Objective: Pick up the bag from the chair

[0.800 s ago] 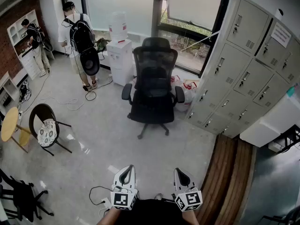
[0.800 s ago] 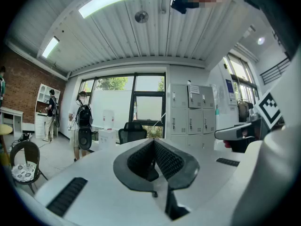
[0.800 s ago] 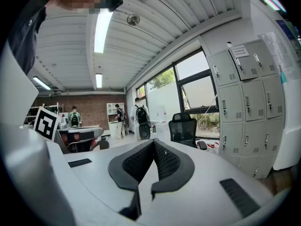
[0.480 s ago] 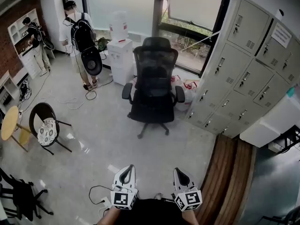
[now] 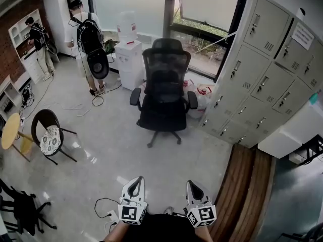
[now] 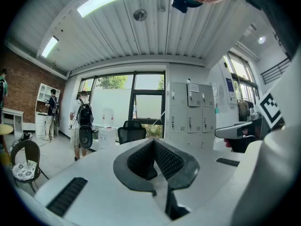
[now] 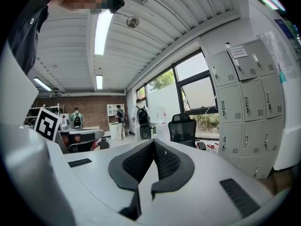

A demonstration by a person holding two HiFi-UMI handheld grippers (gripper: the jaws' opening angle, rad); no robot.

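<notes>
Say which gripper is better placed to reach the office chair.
Left, marginally: both far off, jaws together, but the left gripper aims closer at the office chair than the right gripper.

My left gripper (image 5: 135,183) and right gripper (image 5: 194,185): white moulded shells, each carrying black ribbed pads (image 6: 167,160) in dark grey rims and a white cube (image 5: 130,214) printed with black square markers. I wear a dark top (image 5: 156,231).

Black mesh office chair (image 5: 164,92), mid-floor, before the window. White water dispenser (image 5: 128,54) just behind, to its left. Grey lockers (image 5: 262,69) along the right wall. Person with black backpack (image 5: 88,39) at far left. Left gripper (image 5: 138,180) and right gripper (image 5: 191,183) at the bottom edge, well apart from the chair.
</notes>
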